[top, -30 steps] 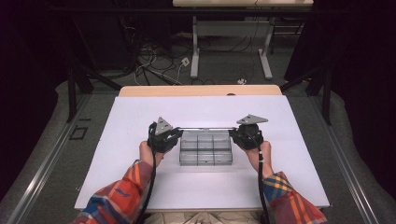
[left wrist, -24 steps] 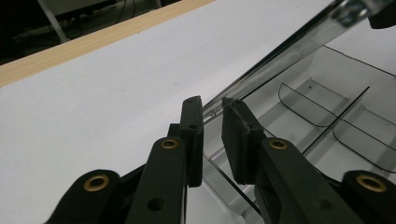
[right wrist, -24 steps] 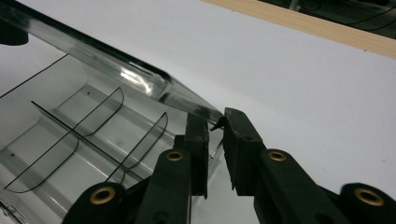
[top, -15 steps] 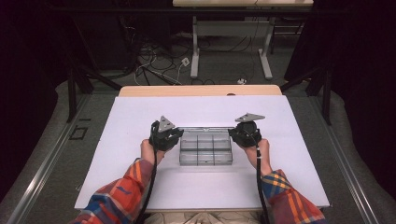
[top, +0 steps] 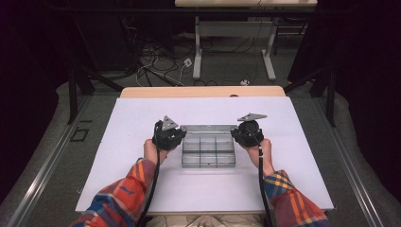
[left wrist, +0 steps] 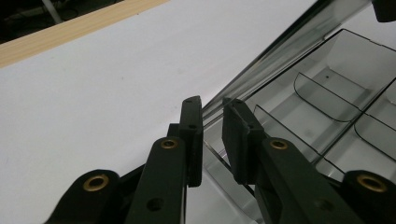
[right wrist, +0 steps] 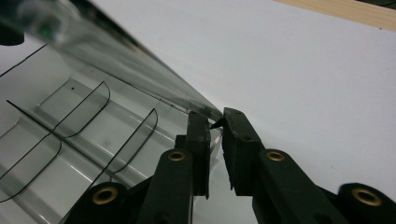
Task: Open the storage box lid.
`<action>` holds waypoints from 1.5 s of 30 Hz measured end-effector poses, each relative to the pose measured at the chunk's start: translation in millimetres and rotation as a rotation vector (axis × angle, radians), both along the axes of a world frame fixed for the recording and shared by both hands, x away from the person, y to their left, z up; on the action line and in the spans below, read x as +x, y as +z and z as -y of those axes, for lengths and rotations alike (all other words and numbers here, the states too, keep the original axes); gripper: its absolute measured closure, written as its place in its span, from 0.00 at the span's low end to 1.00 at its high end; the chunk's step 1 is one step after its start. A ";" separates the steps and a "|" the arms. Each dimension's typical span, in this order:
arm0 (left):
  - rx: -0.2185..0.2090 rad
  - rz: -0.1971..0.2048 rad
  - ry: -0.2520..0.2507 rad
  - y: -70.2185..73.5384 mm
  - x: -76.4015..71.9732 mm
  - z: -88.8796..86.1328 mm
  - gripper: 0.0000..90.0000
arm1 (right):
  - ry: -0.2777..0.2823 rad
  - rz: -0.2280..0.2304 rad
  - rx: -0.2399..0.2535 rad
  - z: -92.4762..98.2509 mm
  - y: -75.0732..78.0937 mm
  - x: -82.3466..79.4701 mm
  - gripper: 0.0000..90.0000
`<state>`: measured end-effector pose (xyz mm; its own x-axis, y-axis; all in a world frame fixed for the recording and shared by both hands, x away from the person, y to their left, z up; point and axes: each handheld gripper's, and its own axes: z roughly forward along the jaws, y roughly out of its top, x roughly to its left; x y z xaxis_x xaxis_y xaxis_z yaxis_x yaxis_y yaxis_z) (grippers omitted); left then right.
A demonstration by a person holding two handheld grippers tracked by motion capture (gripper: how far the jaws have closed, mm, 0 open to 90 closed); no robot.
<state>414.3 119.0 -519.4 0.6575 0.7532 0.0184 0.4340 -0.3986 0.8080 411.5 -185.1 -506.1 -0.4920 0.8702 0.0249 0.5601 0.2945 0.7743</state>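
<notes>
Clear compartment box (top: 208, 151) at frame centre on white table (top: 132, 118). Left gripper (left wrist: 212, 116) clamped on left wall, right gripper (right wrist: 215, 122) clamped on right wall near hinged lid (top: 208, 127). Risk: thin slick plastic slipping or twisting under uneven lift.

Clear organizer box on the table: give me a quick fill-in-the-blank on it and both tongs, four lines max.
1. The clear organizer box rests on a ____ table.
2. The left tongs are closed on the box's ____ side wall, as the high view shows it.
3. The right tongs grip the box at its ____ side wall.
4. The compartments of the box hold ____.

Missing words: white; left; right; nothing
</notes>
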 end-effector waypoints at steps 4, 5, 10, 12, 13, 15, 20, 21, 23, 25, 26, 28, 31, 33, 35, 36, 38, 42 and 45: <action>-0.001 -0.007 0.002 -1.6 2.7 0.2 0.87 | -0.005 -0.013 0.010 0.2 -2.2 3.1 0.91; -0.005 -0.005 0.004 -2.1 3.2 0.4 0.87 | -0.010 -0.015 0.013 0.3 -2.9 3.8 0.91; -0.002 -0.004 0.003 -3.3 5.4 0.8 0.87 | -0.015 -0.025 0.017 0.2 -6.5 7.7 0.91; 0.005 -0.011 0.000 -3.3 6.3 0.5 0.87 | -0.018 -0.026 0.019 0.3 -7.6 8.8 0.91; 0.004 -0.011 0.002 -3.8 6.6 0.8 0.87 | -0.019 -0.028 0.021 0.4 -8.2 9.1 0.91; 0.006 -0.010 0.004 -4.5 7.1 1.2 0.87 | -0.020 -0.035 0.026 1.1 -9.0 9.9 0.91; 0.000 -0.005 0.014 -6.9 9.2 2.8 0.87 | -0.020 -0.034 0.034 1.9 -11.3 12.0 0.91; 0.004 -0.004 0.013 -7.2 9.8 2.8 0.87 | -0.021 -0.032 0.036 1.7 -11.8 12.4 0.91; 0.007 -0.002 0.012 -7.8 11.0 3.0 0.87 | -0.029 -0.034 0.037 1.0 -12.2 13.1 0.91; 0.007 -0.001 0.015 -7.9 11.3 3.1 0.87 | -0.026 -0.033 0.037 0.6 -13.1 14.1 0.91; 0.006 0.001 0.016 -8.0 11.2 3.2 0.87 | -0.028 -0.034 0.030 0.6 -13.6 14.1 0.91; 0.012 0.005 0.016 -8.2 11.0 4.0 0.87 | -0.032 -0.041 0.028 0.1 -14.3 14.0 0.90; 0.026 0.012 0.023 -8.4 10.4 5.6 0.86 | -0.033 -0.036 0.031 0.3 -15.3 14.5 0.91; 0.027 0.014 0.024 -8.9 10.8 5.9 0.86 | -0.034 -0.023 0.024 1.2 -15.3 15.1 0.91; 0.026 0.015 0.029 -9.6 11.1 6.2 0.86 | -0.044 -0.019 0.028 1.6 -15.0 15.3 0.91; 0.027 0.018 0.028 -9.8 11.3 6.2 0.85 | -0.045 -0.014 0.025 2.4 -15.0 15.4 0.90; 0.030 0.027 0.034 -10.0 11.2 6.4 0.84 | -0.048 -0.014 0.030 3.5 -15.3 15.8 0.90; 0.027 0.042 0.052 -10.9 11.2 5.4 0.82 | -0.047 -0.012 0.026 3.9 -16.6 15.6 0.88; 0.023 0.047 0.050 -9.3 10.6 4.0 0.78 | -0.043 -0.010 0.022 4.7 -17.2 14.7 0.86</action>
<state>424.9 115.0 -528.7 0.6168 0.7843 0.0657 0.4158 -0.3956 0.8189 426.2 -189.8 -523.3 -0.4537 0.8898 0.0492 0.5800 0.2529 0.7744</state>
